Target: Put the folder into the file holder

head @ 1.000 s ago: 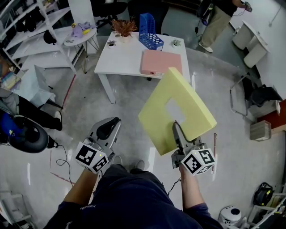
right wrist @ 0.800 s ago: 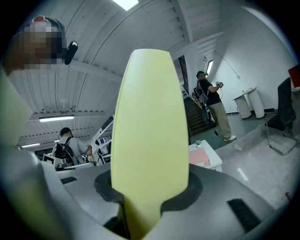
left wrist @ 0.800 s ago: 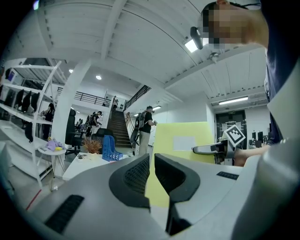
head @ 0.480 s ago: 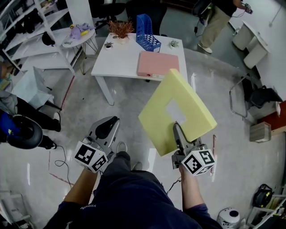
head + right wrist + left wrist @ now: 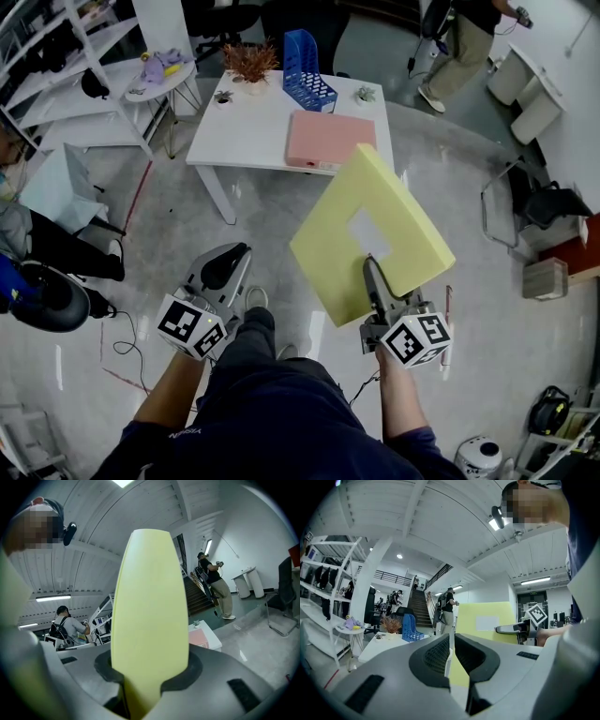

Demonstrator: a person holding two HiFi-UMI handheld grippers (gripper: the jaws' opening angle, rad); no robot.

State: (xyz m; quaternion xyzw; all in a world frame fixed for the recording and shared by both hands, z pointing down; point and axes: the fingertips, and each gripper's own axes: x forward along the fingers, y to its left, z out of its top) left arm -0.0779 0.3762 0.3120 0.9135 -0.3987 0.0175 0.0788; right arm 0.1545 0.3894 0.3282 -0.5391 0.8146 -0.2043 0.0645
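Note:
My right gripper (image 5: 373,281) is shut on the lower edge of a large yellow folder (image 5: 370,230), which it holds tilted over the floor. The right gripper view shows that folder (image 5: 150,606) edge-on, clamped between the jaws of the right gripper (image 5: 150,677). My left gripper (image 5: 225,265) hangs to its left with its jaws together and nothing in them; in its own view the left gripper (image 5: 451,637) shows only a thin slit. The blue file holder (image 5: 307,80) stands at the back of a white table (image 5: 239,122) ahead, beside a pink folder (image 5: 333,139). The left gripper view also catches the file holder (image 5: 411,627).
A small potted plant (image 5: 248,58) stands beside the file holder. A round side table (image 5: 164,75) and white shelves (image 5: 56,37) are at the left. A person (image 5: 464,42) stands behind the table. A chair (image 5: 544,202) is at the right.
The table with the file holder has slid slightly left and downward in the head view. A foot has stepped forward below. Both grippers keep their places, and the grip is unchanged.

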